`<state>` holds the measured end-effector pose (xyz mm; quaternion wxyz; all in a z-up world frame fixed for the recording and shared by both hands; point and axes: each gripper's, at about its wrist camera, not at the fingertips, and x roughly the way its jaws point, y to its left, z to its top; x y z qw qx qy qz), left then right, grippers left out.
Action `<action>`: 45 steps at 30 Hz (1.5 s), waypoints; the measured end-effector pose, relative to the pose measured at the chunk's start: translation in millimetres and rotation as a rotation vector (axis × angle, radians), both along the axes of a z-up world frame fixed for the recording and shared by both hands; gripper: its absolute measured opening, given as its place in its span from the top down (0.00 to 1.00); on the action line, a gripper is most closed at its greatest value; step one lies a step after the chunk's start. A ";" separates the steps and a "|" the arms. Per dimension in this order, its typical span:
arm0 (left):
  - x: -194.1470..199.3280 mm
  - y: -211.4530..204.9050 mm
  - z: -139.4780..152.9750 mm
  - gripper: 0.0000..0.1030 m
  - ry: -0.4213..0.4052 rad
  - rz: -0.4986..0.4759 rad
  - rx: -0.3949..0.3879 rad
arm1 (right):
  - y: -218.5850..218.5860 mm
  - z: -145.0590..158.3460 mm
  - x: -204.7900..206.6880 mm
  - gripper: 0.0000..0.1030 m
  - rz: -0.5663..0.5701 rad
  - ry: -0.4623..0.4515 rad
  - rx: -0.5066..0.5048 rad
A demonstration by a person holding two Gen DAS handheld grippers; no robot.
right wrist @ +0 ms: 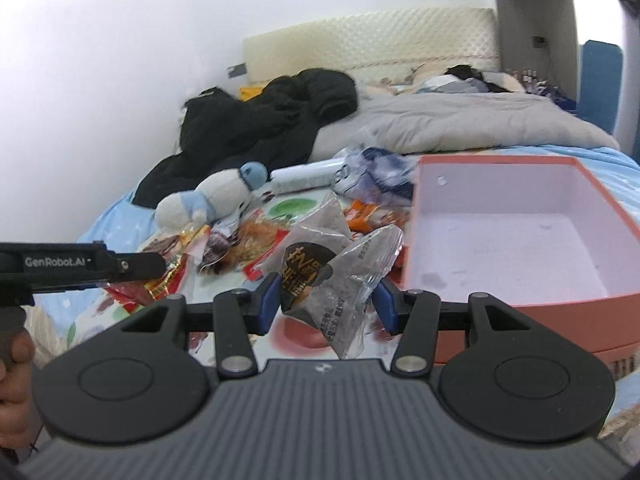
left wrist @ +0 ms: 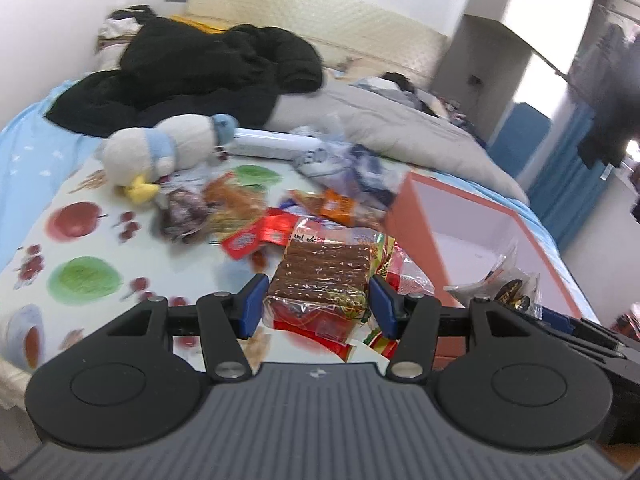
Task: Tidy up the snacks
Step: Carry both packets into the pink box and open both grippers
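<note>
My left gripper [left wrist: 318, 306] is shut on a clear packet of brown spicy strips [left wrist: 324, 268], held above the bed. My right gripper [right wrist: 326, 302] is shut on a clear packet holding a dark pastry [right wrist: 320, 268], held just left of the orange box [right wrist: 520, 240]. The box is open and white inside, with nothing in it; in the left wrist view the box [left wrist: 472, 232] stands to the right, with the right gripper's packet [left wrist: 508, 284] over its near corner. A pile of loose snack packets [left wrist: 248, 208] lies on the fruit-print cloth [left wrist: 80, 276].
A plush duck [left wrist: 160, 156] lies behind the snacks, beside a white tube [left wrist: 276, 144]. A black jacket [left wrist: 200, 72] and a grey duvet [right wrist: 460, 124] fill the back of the bed. The left gripper's body [right wrist: 80, 266] shows at the left of the right wrist view.
</note>
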<state>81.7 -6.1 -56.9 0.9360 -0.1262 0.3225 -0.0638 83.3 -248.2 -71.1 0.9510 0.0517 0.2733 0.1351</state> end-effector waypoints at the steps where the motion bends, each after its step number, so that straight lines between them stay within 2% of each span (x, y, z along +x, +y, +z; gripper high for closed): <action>1: 1.4 -6.1 2.4 0.41 -0.002 -0.018 -0.001 | -5.5 2.9 -3.1 0.49 -0.013 -0.007 -0.002; 10: 27.2 -63.6 5.2 0.41 -0.011 -0.146 -0.013 | -55.3 11.6 -18.7 0.49 -0.147 -0.028 0.006; 16: 51.0 -99.5 1.8 0.41 -0.007 -0.219 0.002 | -82.3 10.4 -14.7 0.49 -0.213 -0.038 -0.007; 22: 79.2 -136.7 -6.6 0.41 0.008 -0.277 0.023 | -104.4 0.0 3.4 0.52 -0.248 -0.029 -0.011; 26: 102.5 -157.2 -12.3 0.41 0.029 -0.295 0.029 | -119.7 -11.4 21.2 0.57 -0.252 -0.008 0.013; 32: 137.2 -187.9 -13.6 0.41 0.039 -0.322 0.054 | -137.7 -12.0 45.2 0.60 -0.248 -0.009 0.053; 37: 176.8 -215.3 -26.8 0.41 0.079 -0.356 0.081 | -155.6 -16.4 73.9 0.62 -0.254 0.003 0.061; 39: 189.0 -224.2 -35.0 0.41 0.104 -0.370 0.089 | -161.9 -21.8 86.7 0.82 -0.256 0.019 0.057; 45: 216.9 -241.2 -65.5 0.40 0.189 -0.398 0.106 | -178.2 -53.2 117.9 0.81 -0.263 0.108 0.051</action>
